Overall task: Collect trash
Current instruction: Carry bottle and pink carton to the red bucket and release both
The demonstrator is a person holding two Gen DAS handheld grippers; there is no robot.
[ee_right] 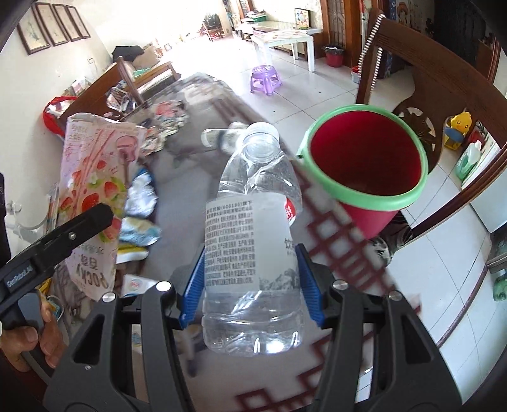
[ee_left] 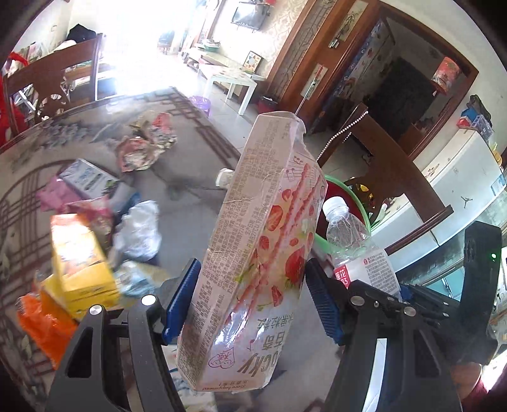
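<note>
Under both pairs of tongs lies a table with a patterned cloth (ee_right: 348,253), its red lattice blurred. Far ahead of the right tongs (ee_right: 250,250), a purple stool (ee_right: 265,79) stands on pale floor tiles, and beyond it a white low table (ee_right: 285,38) with a small red pail (ee_right: 334,55) beside it. To their right is a carved wooden chair (ee_right: 427,79), with a yellow duck toy (ee_right: 459,126) behind it. Up left of them, four framed pictures (ee_right: 52,25) hang in a row. Ahead and left of the left tongs (ee_left: 250,269) stands another wooden chair (ee_left: 57,73).
</note>
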